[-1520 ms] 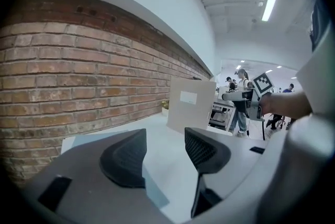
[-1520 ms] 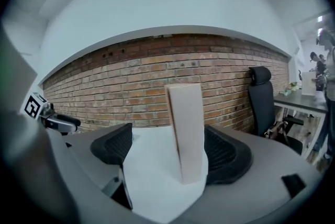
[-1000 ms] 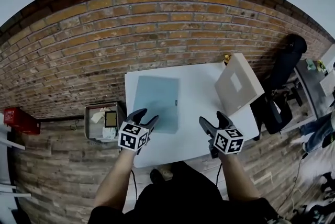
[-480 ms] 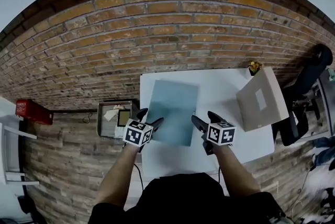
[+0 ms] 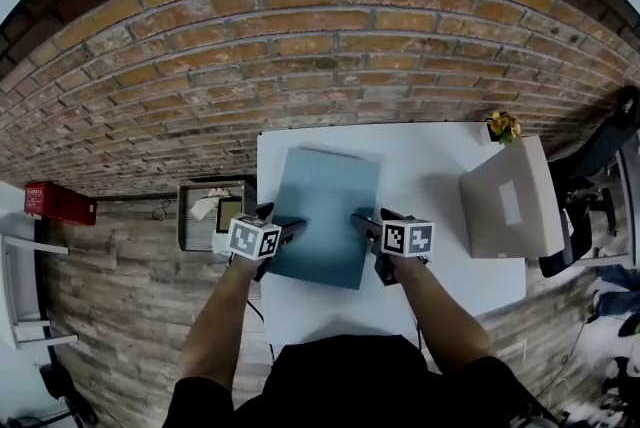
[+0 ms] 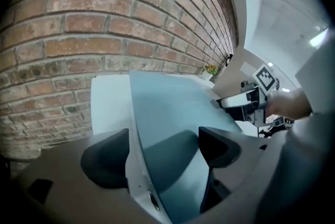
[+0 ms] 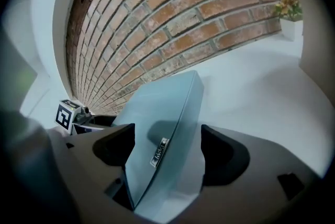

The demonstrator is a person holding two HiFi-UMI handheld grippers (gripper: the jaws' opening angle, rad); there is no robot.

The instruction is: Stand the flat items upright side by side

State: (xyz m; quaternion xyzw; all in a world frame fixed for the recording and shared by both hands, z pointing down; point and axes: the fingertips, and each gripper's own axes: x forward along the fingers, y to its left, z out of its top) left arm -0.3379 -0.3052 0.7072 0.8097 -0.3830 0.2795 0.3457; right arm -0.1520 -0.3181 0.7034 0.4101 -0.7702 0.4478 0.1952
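Observation:
A flat blue-grey case (image 5: pixel 325 216) lies on the white table (image 5: pixel 430 166). My left gripper (image 5: pixel 283 234) is at its left edge near the front corner, and my right gripper (image 5: pixel 365 228) is at its right edge. In the left gripper view the case's edge (image 6: pixel 157 113) runs between the jaws of the left gripper (image 6: pixel 162 152). Those jaws are opening and a gap shows beside the right finger (image 6: pixel 220 147). In the right gripper view the case (image 7: pixel 162 113), with a small label on its edge, stands between the wide jaws of the right gripper (image 7: pixel 167 152), unpressed. A beige flat box (image 5: pixel 510 201) lies at the table's right.
A small potted plant (image 5: pixel 500 126) stands at the table's far right corner against the brick wall (image 5: pixel 300 46). On the floor left of the table sits an open crate (image 5: pixel 205 216) with loose items. A dark chair (image 5: pixel 600 156) is at the right.
Both grippers have moved inward to the blue-grey case's side edges, which now sit between their jaws. The left jaws stand wider than before.

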